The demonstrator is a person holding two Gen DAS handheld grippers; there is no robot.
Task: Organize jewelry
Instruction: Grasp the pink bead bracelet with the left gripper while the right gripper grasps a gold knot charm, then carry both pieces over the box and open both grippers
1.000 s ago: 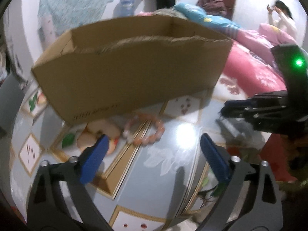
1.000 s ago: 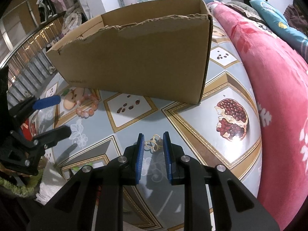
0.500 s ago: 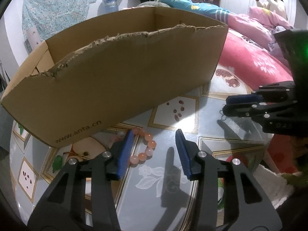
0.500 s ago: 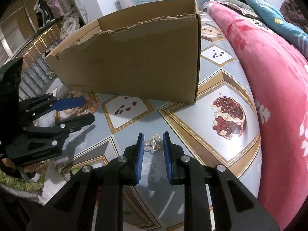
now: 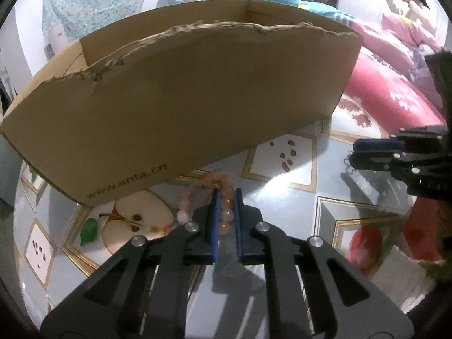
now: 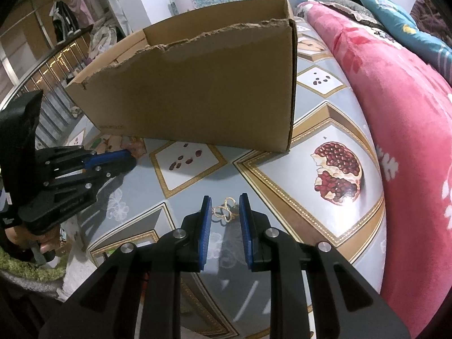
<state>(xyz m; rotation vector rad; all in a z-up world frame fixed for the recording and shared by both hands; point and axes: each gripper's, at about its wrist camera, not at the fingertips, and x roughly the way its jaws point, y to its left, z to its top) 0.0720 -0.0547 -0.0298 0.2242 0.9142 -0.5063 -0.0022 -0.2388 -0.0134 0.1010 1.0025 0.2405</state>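
Your left gripper [image 5: 226, 195] has just been closing, and its blue pads now pinch the pink bead bracelet [image 5: 223, 197] lying beside the cardboard box [image 5: 183, 107]. Your right gripper [image 6: 225, 200] stands narrowly apart around the gold ornament [image 6: 224, 212] on the patterned tablecloth [image 6: 282, 186]; whether the pads touch it is unclear.

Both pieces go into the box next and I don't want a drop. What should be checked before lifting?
1. Left gripper jaws, just closing, on the pink bead bracelet: ok.
2. Bracelet fully held: cannot tell, part of the loop lies outside.
3. Right gripper pads pressing the gold ornament: cannot tell.
4. Cardboard box top open: ok.
5. Torn front wall clearable: cannot tell.
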